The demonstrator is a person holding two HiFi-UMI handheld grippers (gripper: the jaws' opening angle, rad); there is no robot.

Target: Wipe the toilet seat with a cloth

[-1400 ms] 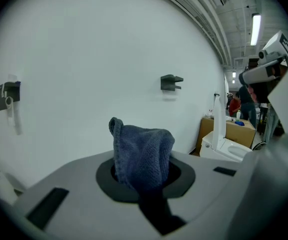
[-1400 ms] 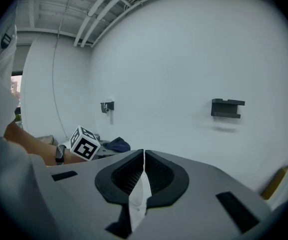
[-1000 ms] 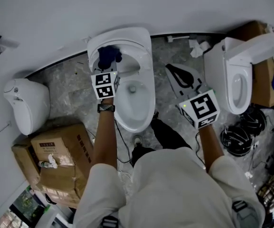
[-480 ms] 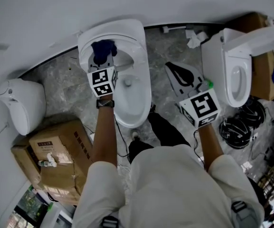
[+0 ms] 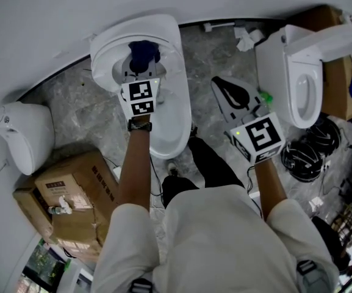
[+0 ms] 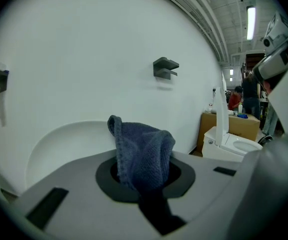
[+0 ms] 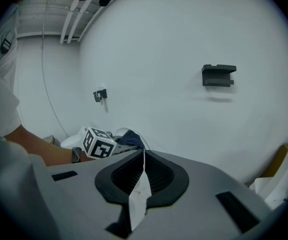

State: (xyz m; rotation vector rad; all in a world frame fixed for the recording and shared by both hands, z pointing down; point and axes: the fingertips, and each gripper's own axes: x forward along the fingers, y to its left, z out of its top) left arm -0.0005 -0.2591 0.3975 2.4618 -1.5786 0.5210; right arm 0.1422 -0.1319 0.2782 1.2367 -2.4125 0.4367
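Head view shows our left tongs (image 5: 140, 71) clenched on the blue cloth (image 5: 143, 51) over the far end of the toilet seat (image 5: 100, 63). Our right tongs (image 7: 143, 156), well to its right, are clenched on a thin white scrap (image 7: 140, 196).

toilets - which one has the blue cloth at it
The middle toilet, straight ahead of the person: the left tool holds the blue cloth at the back of its bowl. The toilet on the right has none.

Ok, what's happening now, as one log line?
left tool: shut on blue cloth | cloth: at back of toilet seat | right tool: shut, off to side
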